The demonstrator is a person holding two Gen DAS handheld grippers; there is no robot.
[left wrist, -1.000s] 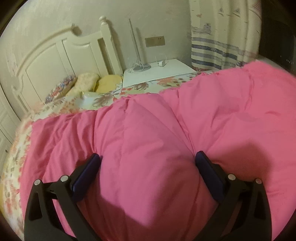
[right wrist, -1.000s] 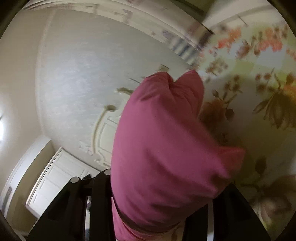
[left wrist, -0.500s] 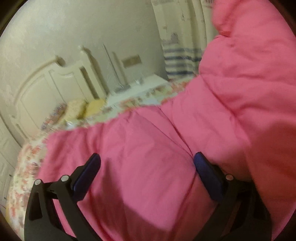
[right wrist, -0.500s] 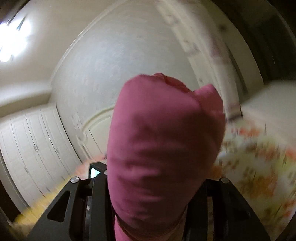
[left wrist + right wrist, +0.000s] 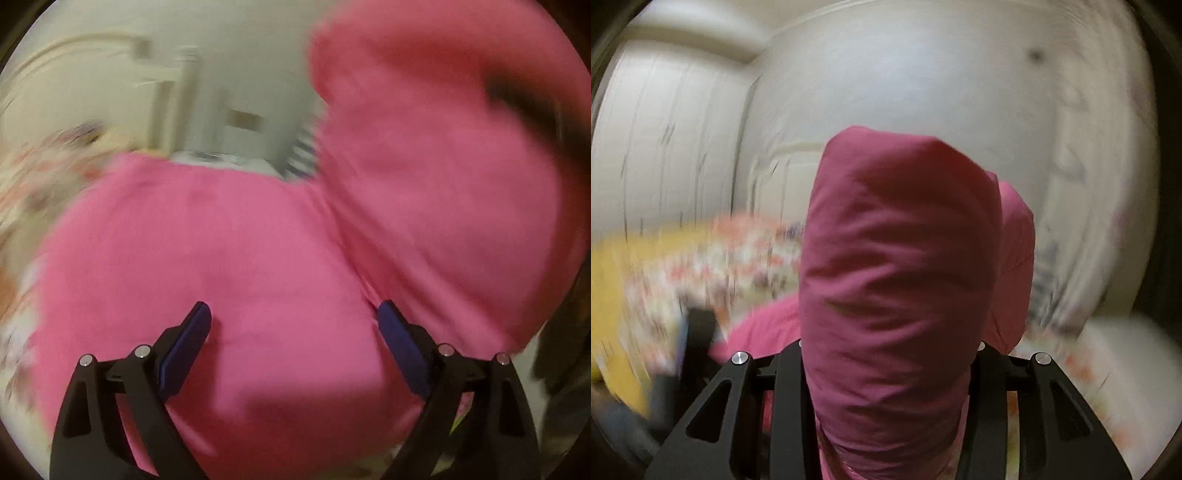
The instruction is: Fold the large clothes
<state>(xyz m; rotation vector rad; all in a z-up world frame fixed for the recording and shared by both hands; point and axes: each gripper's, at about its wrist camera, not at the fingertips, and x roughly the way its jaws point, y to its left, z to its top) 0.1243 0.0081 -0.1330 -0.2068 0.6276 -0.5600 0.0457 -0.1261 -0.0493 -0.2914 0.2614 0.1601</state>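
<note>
A big pink padded garment (image 5: 258,258) fills the left wrist view, one part lying on the bed and another part (image 5: 443,166) lifted at the right. My left gripper (image 5: 293,319) straddles a bulge of it. The jaws are closing, and the blue pads (image 5: 184,350) stand wide apart on either side of the fabric. In the right wrist view a thick wad of the pink garment (image 5: 897,258) stands up between the fingers of my right gripper (image 5: 886,354). It is shut on the wad, with the jaws easing open slightly. The fabric hides its fingertips.
The floral bed sheet (image 5: 738,258) shows blurred around the garment. A white headboard (image 5: 92,55) and wall lie beyond it. White wardrobe doors (image 5: 665,147) stand at the left, and a yellow blur (image 5: 613,277) sits at the left edge. Both views are motion-blurred.
The right gripper has rolled and risen with its wad of pink fabric. In the left view the lifted part of the garment has swung up and inward, and the left jaws have narrowed.
</note>
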